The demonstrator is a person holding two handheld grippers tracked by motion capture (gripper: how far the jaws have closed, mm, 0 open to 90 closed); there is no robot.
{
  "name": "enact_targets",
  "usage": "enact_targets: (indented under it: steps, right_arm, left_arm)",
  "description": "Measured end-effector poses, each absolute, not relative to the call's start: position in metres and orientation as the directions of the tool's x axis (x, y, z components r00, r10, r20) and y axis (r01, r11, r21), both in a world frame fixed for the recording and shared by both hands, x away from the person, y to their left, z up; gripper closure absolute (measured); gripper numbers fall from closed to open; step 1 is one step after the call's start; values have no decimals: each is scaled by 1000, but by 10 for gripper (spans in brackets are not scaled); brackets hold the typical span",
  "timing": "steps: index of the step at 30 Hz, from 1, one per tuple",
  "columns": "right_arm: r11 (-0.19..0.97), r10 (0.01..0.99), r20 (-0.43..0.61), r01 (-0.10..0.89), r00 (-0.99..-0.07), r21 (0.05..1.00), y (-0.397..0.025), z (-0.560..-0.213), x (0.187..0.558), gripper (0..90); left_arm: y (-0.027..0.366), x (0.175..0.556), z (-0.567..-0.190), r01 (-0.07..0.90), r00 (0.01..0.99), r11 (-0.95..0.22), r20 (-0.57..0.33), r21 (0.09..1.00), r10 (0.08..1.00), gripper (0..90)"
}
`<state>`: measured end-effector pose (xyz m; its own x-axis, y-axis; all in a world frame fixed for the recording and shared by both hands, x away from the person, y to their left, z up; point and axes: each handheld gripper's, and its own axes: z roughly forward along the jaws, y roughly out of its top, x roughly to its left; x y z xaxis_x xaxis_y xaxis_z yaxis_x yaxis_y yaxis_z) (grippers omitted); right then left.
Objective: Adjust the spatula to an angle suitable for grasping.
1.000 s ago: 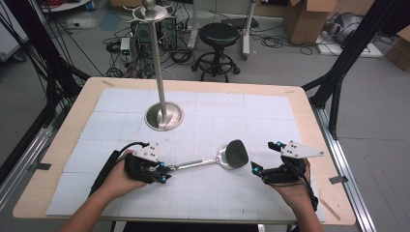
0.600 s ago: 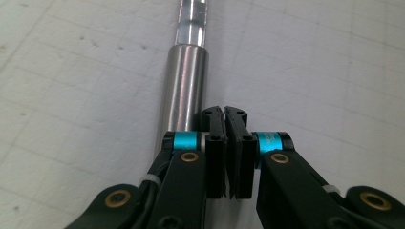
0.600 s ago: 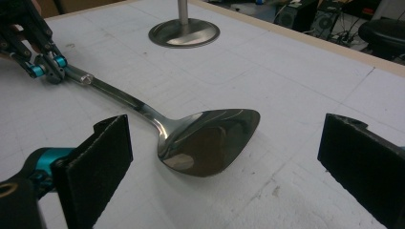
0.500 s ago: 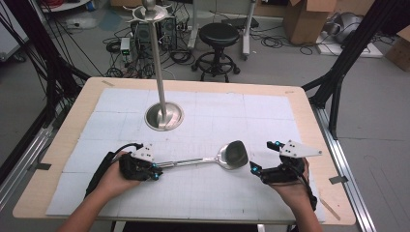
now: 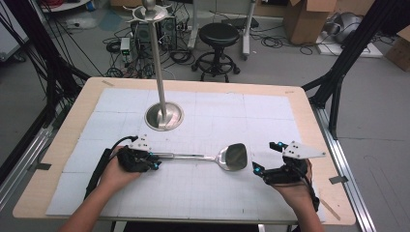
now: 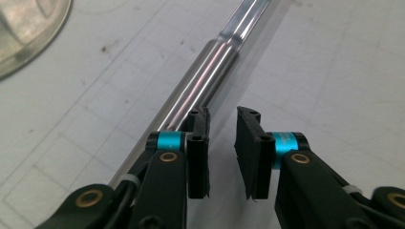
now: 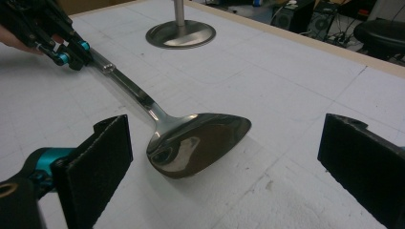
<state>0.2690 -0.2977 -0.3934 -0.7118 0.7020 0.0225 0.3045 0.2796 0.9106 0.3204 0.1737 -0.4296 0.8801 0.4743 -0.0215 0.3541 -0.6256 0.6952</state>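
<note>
Steel spatula (image 5: 212, 156) lies flat on the desk (image 5: 300, 104), near the front edge, handle pointing at the left gripper (image 5: 153, 162), blade toward the right gripper (image 5: 256, 168).

Left gripper view: jaws parted with a narrow gap, nothing between them. The handle runs beside the left pad (image 6: 198, 152), outside the gap, and its near end is hidden under the gripper body. Can't tell whether the pad touches it.

Right gripper: jaws spread wide, blade (image 7: 198, 140) ahead of them and apart from both pads; far pad cut off by the frame edge.

Steel stand (image 5: 164, 115) sits behind the spatula; its top is partly cropped in the high view.

No readable labels or writing anywhere.
</note>
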Motion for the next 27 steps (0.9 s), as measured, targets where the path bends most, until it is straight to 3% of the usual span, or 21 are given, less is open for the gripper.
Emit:
enact_targets:
  steps: [6, 16, 27]
  right_arm:
    - [285, 695, 21, 302, -719, 910, -294, -393, 270, 33]
    - [284, 693, 23, 303, -721, 910, -295, -394, 269, 33]
    - [283, 693, 27, 307, -720, 909, -297, -395, 269, 33]
  left_arm:
    - [160, 325, -414, 319, 886, -627, 10, 711, 463, 585]
    - [117, 344, -405, 268, 914, -670, 36, 692, 404, 516]
    - [94, 365, -417, 267, 940, -756, 11, 597, 341, 474]
